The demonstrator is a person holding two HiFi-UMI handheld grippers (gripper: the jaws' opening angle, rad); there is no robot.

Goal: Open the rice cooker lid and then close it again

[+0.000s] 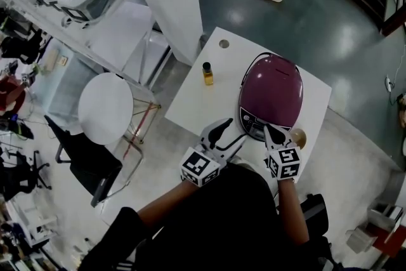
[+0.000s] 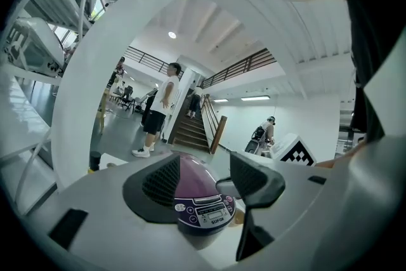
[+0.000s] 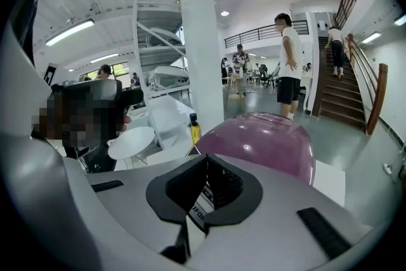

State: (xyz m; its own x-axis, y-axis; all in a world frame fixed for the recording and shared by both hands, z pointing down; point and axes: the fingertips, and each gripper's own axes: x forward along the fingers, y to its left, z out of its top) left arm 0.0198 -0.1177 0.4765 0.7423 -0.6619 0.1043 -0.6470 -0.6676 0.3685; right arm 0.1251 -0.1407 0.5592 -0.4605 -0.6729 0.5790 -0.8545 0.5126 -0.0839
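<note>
Purple rice cooker [image 1: 271, 93], lid down, sits on white bench [image 1: 196, 105]. Left claw [image 1: 227, 135] wide, just before cooker's front panel. Right claw [image 1: 275, 134] pinched together, empty, at cooker's front right.

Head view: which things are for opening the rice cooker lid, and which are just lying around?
For the job:
- purple rice cooker, lid down
- left hand-held gripper, jaws apart
- right hand-held gripper, jaws together

Just lying about:
- small yellow bottle
- round white side table
- black chair
</note>
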